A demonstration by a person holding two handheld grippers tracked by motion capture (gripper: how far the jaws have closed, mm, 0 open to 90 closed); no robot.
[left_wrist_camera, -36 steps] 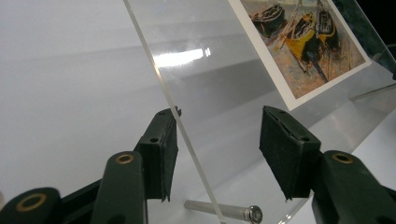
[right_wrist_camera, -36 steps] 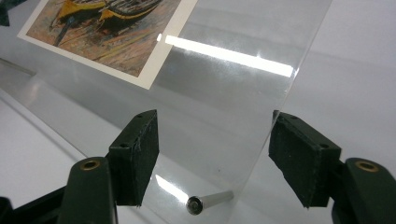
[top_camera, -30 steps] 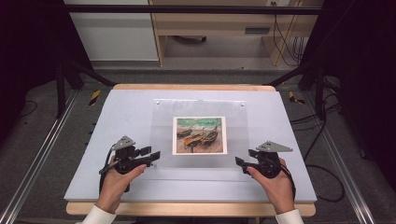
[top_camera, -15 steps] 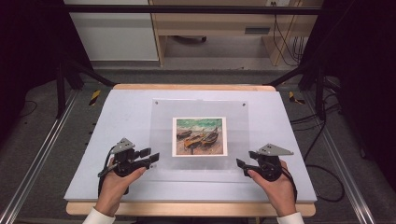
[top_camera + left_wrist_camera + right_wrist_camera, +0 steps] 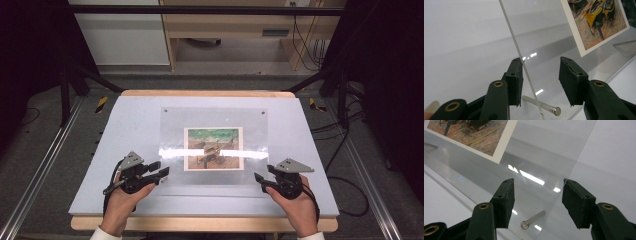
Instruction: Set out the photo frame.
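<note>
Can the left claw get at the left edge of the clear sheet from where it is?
Probably yes. The left claw stands open with the clear sheet edge already between its jaws, by the left pad. Nothing blocks it; a metal pin lies underneath.

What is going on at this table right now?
A person holds a gripper in each hand at the near corners of a clear plastic sheet that lies over a boat picture. The left gripper and right gripper are both open, each straddling a side edge of the sheet without clamping it. A small metal pin sits under each near corner.
</note>
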